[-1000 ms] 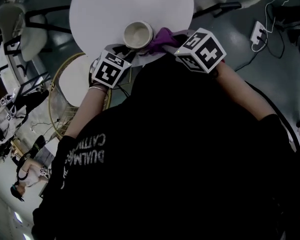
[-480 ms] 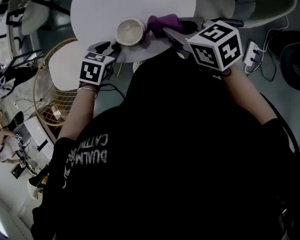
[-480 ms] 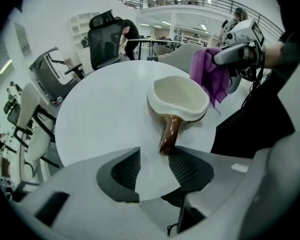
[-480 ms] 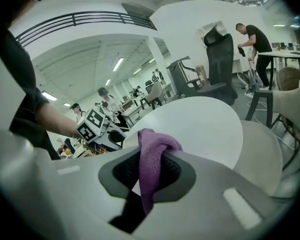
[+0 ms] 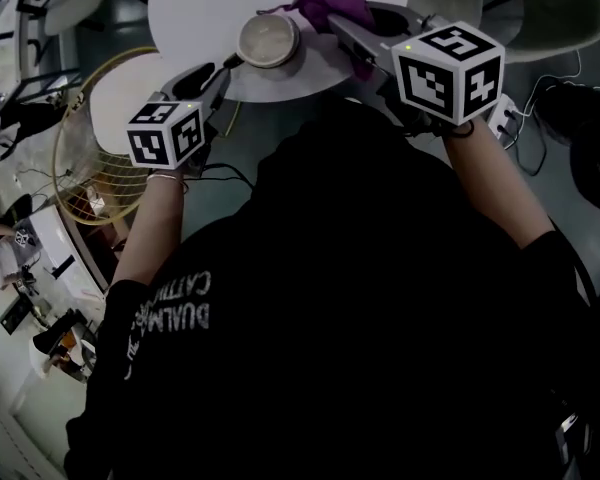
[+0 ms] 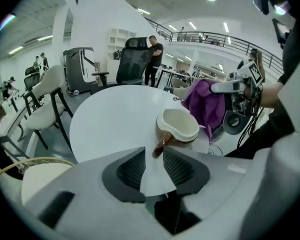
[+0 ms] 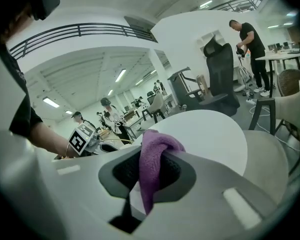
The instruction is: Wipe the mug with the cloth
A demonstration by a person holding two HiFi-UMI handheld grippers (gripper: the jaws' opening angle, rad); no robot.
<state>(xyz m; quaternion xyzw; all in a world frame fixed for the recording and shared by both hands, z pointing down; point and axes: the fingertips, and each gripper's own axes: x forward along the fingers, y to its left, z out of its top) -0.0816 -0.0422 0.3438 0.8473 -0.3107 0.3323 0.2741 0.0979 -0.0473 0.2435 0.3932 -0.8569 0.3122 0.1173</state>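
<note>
The mug [image 5: 268, 40] was a round, smooth, cream-glazed cup with a thin brown handle. It sat at the near edge of the tabletop [image 5: 195, 8], a plain white matte disc, and whether its base rested on that surface could not be told. Its handle ran back between the ribbed dark fingers [image 6: 130, 169] of the left gripper [image 6: 153, 154]. These had just been closing and stood narrowly set on the handle, gripping it near their tips.

Just beside the mug, on its right in the head view, hung the cloth [image 7: 155, 141], a soft, fleecy purple fabric bunched into a rounded hump. Whether it touched the mug was unclear. The right gripper [image 7: 152, 156] had its fingers [image 7: 174, 173] pinched together on a fold of the cloth, and a tail of it drooped down between the pads.

Each gripper had a smooth grey moulded shell and carried a white cube printed with black square markers. Below them, the person's black top [image 5: 360, 298] filled the head view.
</note>
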